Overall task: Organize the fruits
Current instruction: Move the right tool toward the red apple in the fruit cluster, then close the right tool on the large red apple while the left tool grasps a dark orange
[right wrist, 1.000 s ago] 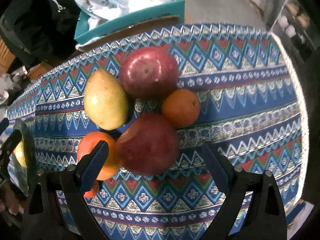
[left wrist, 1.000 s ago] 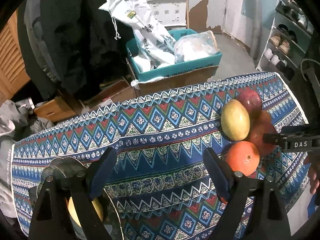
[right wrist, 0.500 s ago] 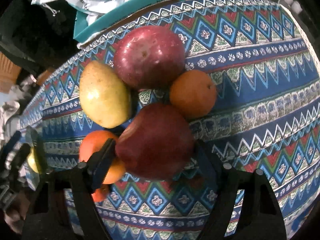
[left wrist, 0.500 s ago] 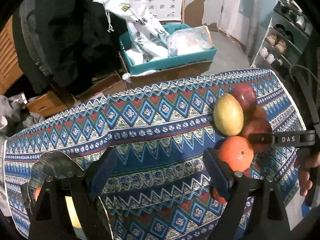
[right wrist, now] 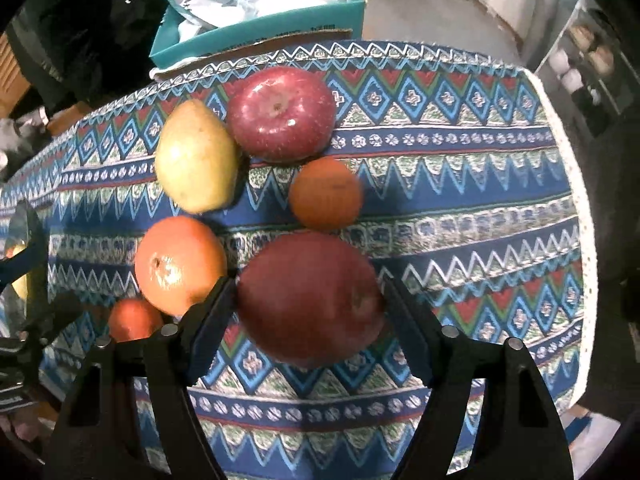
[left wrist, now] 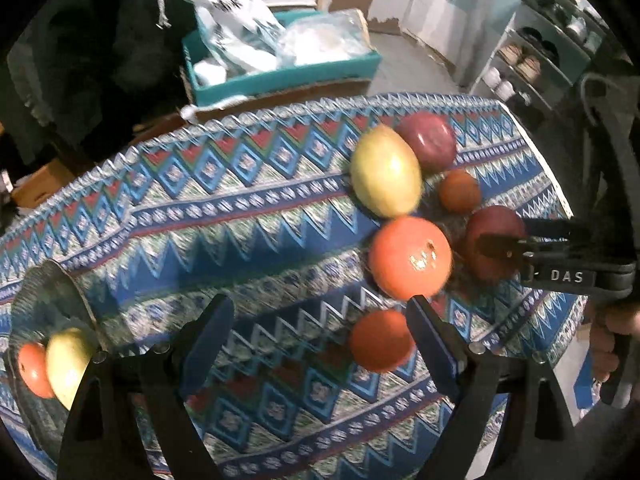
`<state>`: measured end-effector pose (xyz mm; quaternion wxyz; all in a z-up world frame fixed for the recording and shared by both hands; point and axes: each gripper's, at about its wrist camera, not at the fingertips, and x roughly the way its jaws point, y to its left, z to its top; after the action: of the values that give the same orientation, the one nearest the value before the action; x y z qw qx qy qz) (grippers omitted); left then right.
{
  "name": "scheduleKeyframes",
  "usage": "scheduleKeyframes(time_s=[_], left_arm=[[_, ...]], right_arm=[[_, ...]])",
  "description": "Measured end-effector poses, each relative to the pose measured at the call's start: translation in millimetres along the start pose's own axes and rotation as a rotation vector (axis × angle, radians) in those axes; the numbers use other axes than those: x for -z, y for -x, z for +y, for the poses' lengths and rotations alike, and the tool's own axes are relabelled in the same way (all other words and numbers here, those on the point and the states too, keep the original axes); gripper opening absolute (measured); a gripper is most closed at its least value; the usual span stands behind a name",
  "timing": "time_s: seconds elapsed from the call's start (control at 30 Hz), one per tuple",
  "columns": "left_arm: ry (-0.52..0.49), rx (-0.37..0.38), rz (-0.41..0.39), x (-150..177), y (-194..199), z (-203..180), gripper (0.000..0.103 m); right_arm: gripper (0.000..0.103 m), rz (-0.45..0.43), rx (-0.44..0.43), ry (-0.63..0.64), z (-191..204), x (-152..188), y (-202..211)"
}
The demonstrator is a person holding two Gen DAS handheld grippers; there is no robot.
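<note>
Left claw (left wrist: 320, 334): wide apart, empty, above the patterned surface (left wrist: 248, 216), small orange (left wrist: 380, 340) beside its right finger. Right claw (right wrist: 308, 308): just closing, pads against the near apple (right wrist: 310, 298), amid the fruit cluster.

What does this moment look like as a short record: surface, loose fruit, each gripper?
surface: patterned tablecloth
right gripper: jaws just been closing, pads against the near red apple
left gripper: open, nothing between the jaws
loose fruit: far red apple, yellow pear, large orange, small orange, small orange-red fruit
</note>
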<state>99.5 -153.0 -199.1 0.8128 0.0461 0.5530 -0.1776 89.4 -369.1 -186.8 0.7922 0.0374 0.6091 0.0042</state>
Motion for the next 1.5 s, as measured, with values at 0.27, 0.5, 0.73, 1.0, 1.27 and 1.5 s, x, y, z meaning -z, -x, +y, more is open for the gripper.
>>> scheduleKeyframes(time_s=[0.27,0.5,0.73,1.0,1.27,1.5], left_arm=[[-0.025,0.001,0.064,16.2,-21.2,-21.0,0.089],[-0.032,-0.018,0.089,21.9,-36.3,-26.0,0.089],[-0.036,-0.012,0.103,19.3,-47.7,-29.1,0.089],[-0.043,0.052,0.13,25.0,-56.0,-31.1,0.063],[-0.096,0.04,0.101,27.4,-49.2,-41.6,0.047],[-0.086,0.037,0.064,23.7,-34.8,-31.9,0.047]], right_arm=[[0.061,-0.011,-0.034,-0.002,-11.6,9.3,9.8],[0.072,0.079,0.055,0.003,-14.4,15.0,-21.9],[0.07,0.098,0.028,-0.035,-30.9,17.0,-32.5],[0.07,0.107,0.045,0.001,-18.9,18.1,-39.6],[0.07,0.141,0.004,-0.043,-36.4,20.1,-35.3],[0.069,0.14,0.011,-0.023,-33.7,20.2,-34.9]])
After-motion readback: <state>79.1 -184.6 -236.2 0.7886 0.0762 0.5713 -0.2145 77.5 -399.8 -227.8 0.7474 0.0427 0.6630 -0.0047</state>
